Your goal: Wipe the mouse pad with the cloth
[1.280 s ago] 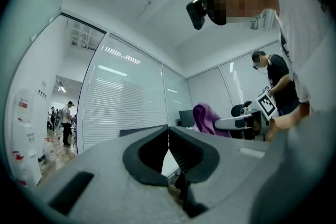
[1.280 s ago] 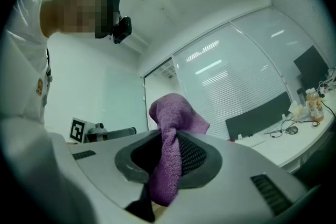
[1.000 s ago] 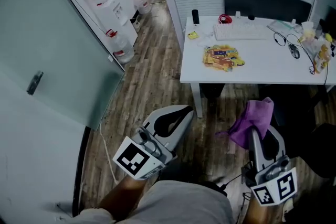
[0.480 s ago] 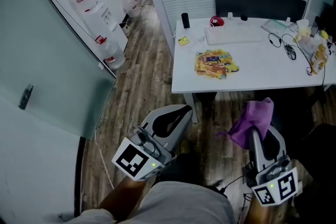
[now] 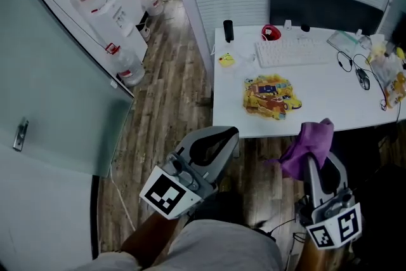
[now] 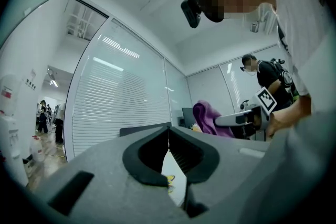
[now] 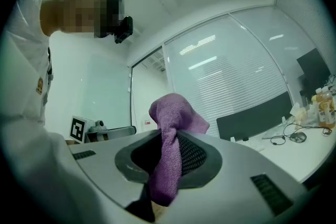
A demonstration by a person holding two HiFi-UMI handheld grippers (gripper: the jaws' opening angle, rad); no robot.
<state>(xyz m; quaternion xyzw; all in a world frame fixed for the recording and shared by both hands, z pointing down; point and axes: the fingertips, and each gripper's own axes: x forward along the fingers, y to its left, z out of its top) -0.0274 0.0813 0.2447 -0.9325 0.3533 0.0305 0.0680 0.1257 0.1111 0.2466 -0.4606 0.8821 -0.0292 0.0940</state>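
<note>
A colourful yellow and orange mouse pad point(image 5: 271, 97) lies on the white desk point(image 5: 336, 108), ahead of both grippers. My right gripper point(image 5: 311, 159) is shut on a purple cloth point(image 5: 307, 146), held below the desk's front edge. The cloth point(image 7: 176, 113) bunches up out of the right gripper point(image 7: 168, 140) and hangs down between its jaws. To its left my left gripper point(image 5: 231, 135) is shut with nothing in it, over the wooden floor. In the left gripper view the left gripper point(image 6: 168, 131) has its jaws closed together, and the cloth point(image 6: 209, 120) shows beyond them.
On the desk are a white keyboard point(image 5: 292, 52), a mouse point(image 5: 363, 78) with a cable, a red object point(image 5: 271, 32) and a dark screen point(image 5: 323, 8) at the back. A water dispenser point(image 5: 95, 0) and water bottles point(image 5: 127, 63) stand at the left, beside a glass wall point(image 5: 51, 92).
The desk and mouse pad have come nearer and lower in the head view. Both grippers keep their places in the view, the right still shut on the cloth.
</note>
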